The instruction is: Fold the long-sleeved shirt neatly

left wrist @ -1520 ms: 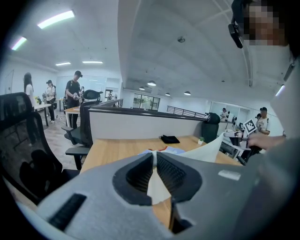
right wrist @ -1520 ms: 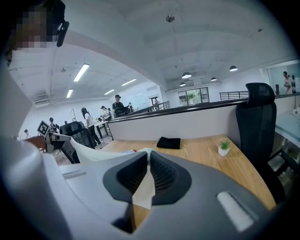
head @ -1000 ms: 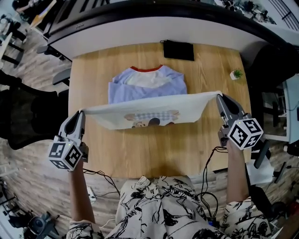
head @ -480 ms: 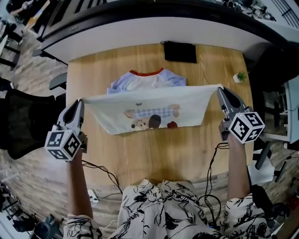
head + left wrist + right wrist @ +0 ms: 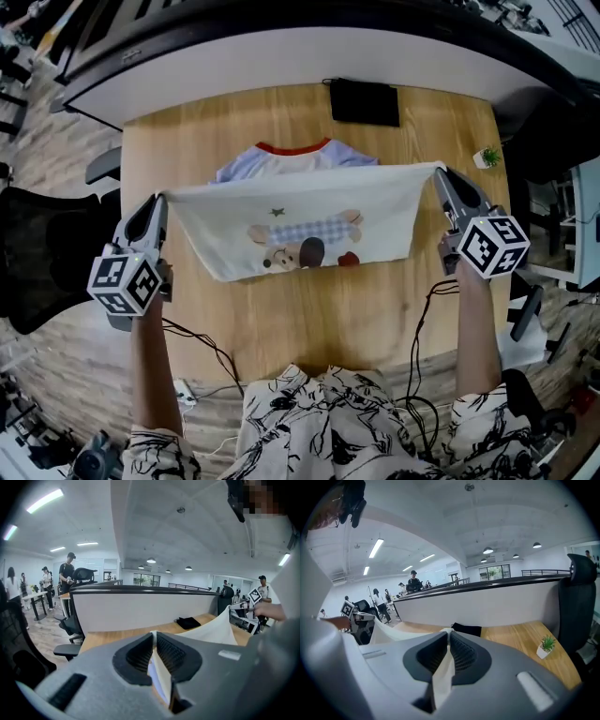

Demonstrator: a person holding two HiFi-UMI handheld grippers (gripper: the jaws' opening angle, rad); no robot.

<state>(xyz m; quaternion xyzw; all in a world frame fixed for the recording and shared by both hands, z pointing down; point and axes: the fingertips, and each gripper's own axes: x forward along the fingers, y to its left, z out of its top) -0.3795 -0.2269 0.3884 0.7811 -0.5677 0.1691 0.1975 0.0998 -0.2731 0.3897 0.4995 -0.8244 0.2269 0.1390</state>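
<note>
1. Worktop [image 5: 309, 328]: wooden surface that carries the garment. The near half is bare, which leaves room for the body panel to be lowered flat.

2. Long-sleeved shirt [image 5: 309, 202]: the collar end, with its red neckline and blue sleeve fabric, lies on the far half of the worktop. The pale body panel with the printed figure is lifted off the surface and spans between the two grippers. Its upper edge is drawn into a straight line, which keeps the cloth free of creases. The hanging part sags toward the near side. Judged step: carrying the hem end over toward the collar to form a crosswise fold.

3. Left gripper [image 5: 159, 199]: jaws pressed together on one corner of the lifted edge. The left gripper view shows cloth pinched between the ribbed pads [image 5: 140, 654].

4. Right gripper [image 5: 441, 174]: jaws likewise clamped on the opposite corner, with white fabric running between the pads [image 5: 461, 654]. The two grippers are held well apart and at matching height, so tension is even and the fold line should land square.

5. Black flat item [image 5: 365, 101]: at the far edge, apart from the shirt.

6. Small potted plant [image 5: 487, 157]: near the far right corner, just beyond the right gripper. Judged a snag risk.
</note>
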